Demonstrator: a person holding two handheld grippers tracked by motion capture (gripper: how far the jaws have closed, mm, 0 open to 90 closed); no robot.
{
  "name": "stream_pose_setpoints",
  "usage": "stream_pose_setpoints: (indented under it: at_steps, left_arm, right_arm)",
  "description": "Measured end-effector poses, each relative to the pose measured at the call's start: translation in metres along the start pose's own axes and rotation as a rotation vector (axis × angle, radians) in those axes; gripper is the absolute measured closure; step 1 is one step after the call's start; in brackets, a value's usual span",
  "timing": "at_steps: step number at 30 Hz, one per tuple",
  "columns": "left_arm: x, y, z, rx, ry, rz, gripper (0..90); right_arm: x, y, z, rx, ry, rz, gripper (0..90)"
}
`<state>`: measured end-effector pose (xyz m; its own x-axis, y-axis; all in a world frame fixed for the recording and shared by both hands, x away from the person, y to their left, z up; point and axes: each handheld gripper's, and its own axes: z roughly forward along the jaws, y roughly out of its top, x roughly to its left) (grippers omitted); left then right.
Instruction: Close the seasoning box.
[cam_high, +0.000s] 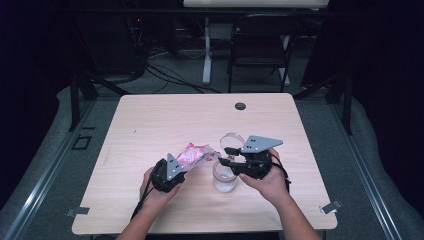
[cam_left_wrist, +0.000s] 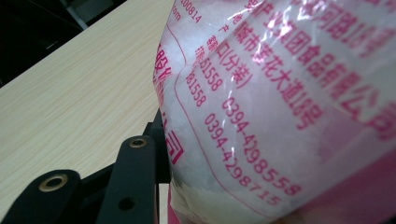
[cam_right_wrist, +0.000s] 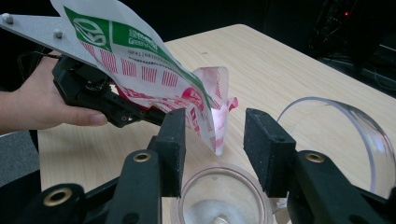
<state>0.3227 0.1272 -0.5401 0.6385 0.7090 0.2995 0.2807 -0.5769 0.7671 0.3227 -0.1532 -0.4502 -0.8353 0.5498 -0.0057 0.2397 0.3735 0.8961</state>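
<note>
A pink and white printed bag (cam_high: 196, 153) of white grains is held tilted above the table, with my left gripper (cam_high: 185, 163) shut on it. In the left gripper view the bag (cam_left_wrist: 280, 107) hides one jaw, and the other finger (cam_left_wrist: 135, 182) presses its side. A clear glass jar (cam_high: 224, 181) stands open just right of the bag, its round clear lid (cam_high: 231, 139) raised behind it. My right gripper (cam_right_wrist: 212, 135) hovers open over the jar (cam_right_wrist: 219, 200). The bag's open corner (cam_right_wrist: 217, 121) hangs just beyond its jaws, touching neither pad.
The light wooden table (cam_high: 150, 120) has a small black grommet (cam_high: 240, 106) near its far edge. A dark folding chair (cam_high: 260, 45) and floor cables lie beyond the table. Dark curtains close in both sides.
</note>
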Motion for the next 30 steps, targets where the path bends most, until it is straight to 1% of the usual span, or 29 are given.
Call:
stream_pose_setpoints:
  at_steps: [1, 3, 4, 5, 6, 7, 8, 9, 10, 11, 13, 14, 15, 18, 19, 20, 25, 27, 30]
  left_arm:
    - [-0.001, 0.002, 0.0, 0.005, 0.003, 0.013, 60.2]
    - [-0.002, 0.003, 0.0, 0.005, 0.002, 0.02, 60.2]
    - [-0.002, 0.005, 0.0, 0.009, 0.0, 0.031, 60.2]
    - [-0.003, 0.007, 0.0, 0.006, 0.0, 0.033, 60.2]
    - [-0.003, 0.01, -0.001, 0.005, 0.001, 0.048, 60.2]
    - [-0.003, 0.01, -0.001, 0.005, 0.001, 0.048, 60.2]
    - [-0.002, 0.011, -0.002, 0.007, 0.006, 0.058, 60.2]
    - [-0.002, 0.012, -0.002, 0.006, 0.006, 0.058, 60.2]
    - [0.0, 0.015, -0.003, 0.012, 0.008, 0.073, 60.2]
    - [0.0, 0.016, -0.003, 0.012, 0.01, 0.072, 60.2]
    - [0.0, 0.016, -0.003, 0.01, 0.013, 0.076, 60.2]
    - [0.0, 0.018, -0.002, 0.013, 0.016, 0.088, 60.2]
    - [-0.001, 0.018, -0.002, 0.016, 0.02, 0.096, 60.3]
    - [-0.004, 0.017, 0.0, 0.017, 0.02, 0.118, 60.3]
    - [-0.004, 0.017, 0.0, 0.017, 0.02, 0.118, 60.3]
    - [-0.007, 0.017, 0.0, 0.022, 0.017, 0.132, 60.3]
    - [-0.01, 0.015, 0.003, 0.032, 0.003, 0.135, 60.3]
    - [-0.01, 0.014, 0.004, 0.036, -0.002, 0.138, 60.3]
    - [-0.011, 0.015, 0.004, 0.034, -0.003, 0.136, 60.3]
  right_arm:
    - [0.0, 0.0, 0.0, -0.002, 0.0, -0.005, 58.5]
    - [0.001, 0.001, -0.001, -0.002, 0.0, -0.009, 58.2]
    - [0.002, 0.003, -0.002, -0.007, 0.002, -0.024, 57.0]
    - [0.003, 0.004, -0.003, -0.013, 0.0, -0.032, 55.9]
    - [0.004, 0.005, -0.004, -0.013, -0.004, -0.043, 54.8]
    - [0.004, 0.005, -0.004, -0.013, -0.004, -0.043, 54.8]
    - [0.004, 0.006, -0.004, -0.018, -0.007, -0.052, 53.6]
    - [0.005, 0.007, -0.005, -0.018, -0.01, -0.061, 52.3]
    - [0.006, 0.008, -0.005, -0.019, -0.01, -0.07, 50.5]
    - [0.007, 0.008, -0.005, -0.018, -0.008, -0.076, 49.7]
    - [0.008, 0.008, -0.004, -0.018, -0.004, -0.08, 48.5]
    - [0.009, 0.008, -0.003, -0.008, -0.006, -0.096, 45.7]
    - [0.01, 0.008, -0.002, -0.008, -0.01, -0.102, 44.7]
    - [0.012, 0.008, 0.0, 0.0, -0.013, -0.118, 43.7]
    - [0.012, 0.008, 0.0, 0.0, -0.013, -0.118, 43.7]
    - [0.013, 0.008, 0.001, 0.003, -0.016, -0.125, 43.3]
    - [0.014, 0.007, 0.005, 0.02, -0.005, -0.136, 43.2]
    - [0.016, 0.006, 0.007, 0.03, 0.002, -0.148, 43.0]
    - [0.017, 0.006, 0.008, 0.027, 0.008, -0.151, 42.8]
